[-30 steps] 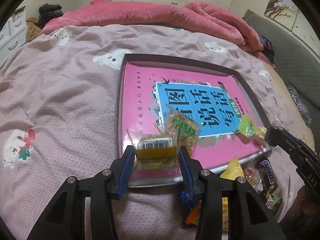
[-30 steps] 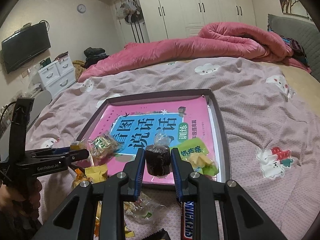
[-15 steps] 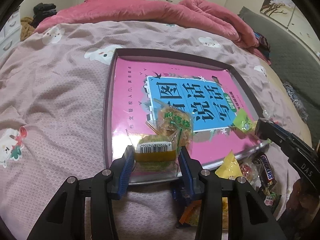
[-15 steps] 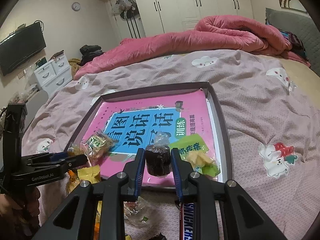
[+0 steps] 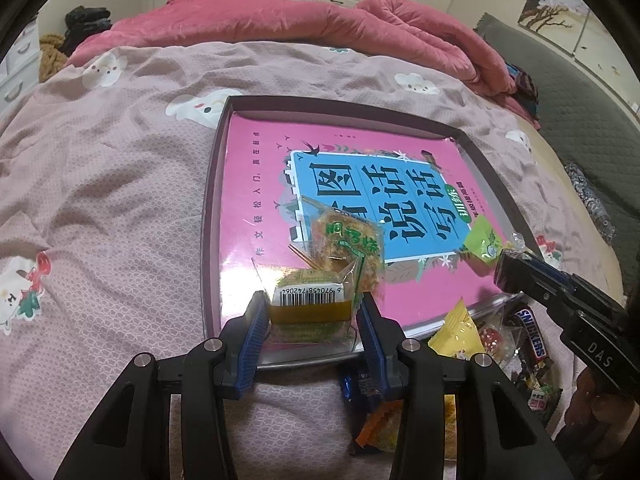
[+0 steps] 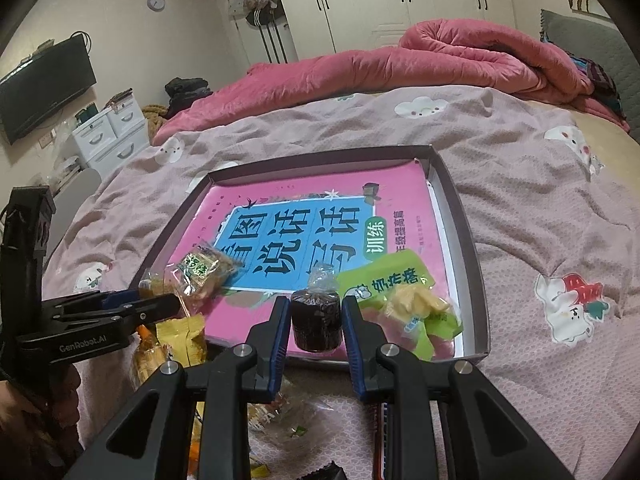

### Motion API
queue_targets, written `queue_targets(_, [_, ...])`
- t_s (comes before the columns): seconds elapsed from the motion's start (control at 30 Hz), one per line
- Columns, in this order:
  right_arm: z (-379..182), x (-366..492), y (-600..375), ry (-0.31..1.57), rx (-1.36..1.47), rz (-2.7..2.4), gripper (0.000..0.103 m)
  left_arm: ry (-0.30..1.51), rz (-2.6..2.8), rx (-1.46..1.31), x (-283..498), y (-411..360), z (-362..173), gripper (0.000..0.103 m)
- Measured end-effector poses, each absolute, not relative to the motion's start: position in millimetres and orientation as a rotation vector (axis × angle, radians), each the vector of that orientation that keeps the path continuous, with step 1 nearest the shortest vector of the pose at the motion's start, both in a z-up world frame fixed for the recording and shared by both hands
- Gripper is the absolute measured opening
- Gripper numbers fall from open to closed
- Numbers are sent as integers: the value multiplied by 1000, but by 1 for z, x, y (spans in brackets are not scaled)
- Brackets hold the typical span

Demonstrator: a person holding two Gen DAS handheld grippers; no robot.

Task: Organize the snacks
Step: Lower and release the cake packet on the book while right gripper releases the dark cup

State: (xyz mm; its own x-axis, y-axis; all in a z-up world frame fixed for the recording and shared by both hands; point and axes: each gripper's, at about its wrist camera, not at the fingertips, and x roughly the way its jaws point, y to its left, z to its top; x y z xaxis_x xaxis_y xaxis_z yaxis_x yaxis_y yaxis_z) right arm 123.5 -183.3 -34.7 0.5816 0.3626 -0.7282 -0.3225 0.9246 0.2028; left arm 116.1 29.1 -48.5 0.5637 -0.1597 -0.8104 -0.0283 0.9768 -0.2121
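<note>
The left claw points forward, level over the tray's near rim, clamping a barcode-labelled snack packet. The right claw (likewise level) grips a dark wrapped snack above the tray's pink book.

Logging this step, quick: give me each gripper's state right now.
Left gripper: closed on the barcoded snack packet, over the tray's near edge.
Right gripper: closed on the dark wrapped snack.
</note>
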Motion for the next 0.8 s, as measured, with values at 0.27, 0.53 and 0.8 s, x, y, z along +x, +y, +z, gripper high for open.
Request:
queue_targets(0.27, [-39,126,-191,883,57,355,27,970,-76,-208,116,30,-48,46])
queue_targets(0.53, [-45,128,-199,903,66,308,27,969,-76,-209,116,30,-48,46])
queue_targets(0.8, [-44,127,-197,903,58,310,27,970,-73,-211,116,32,-49,46])
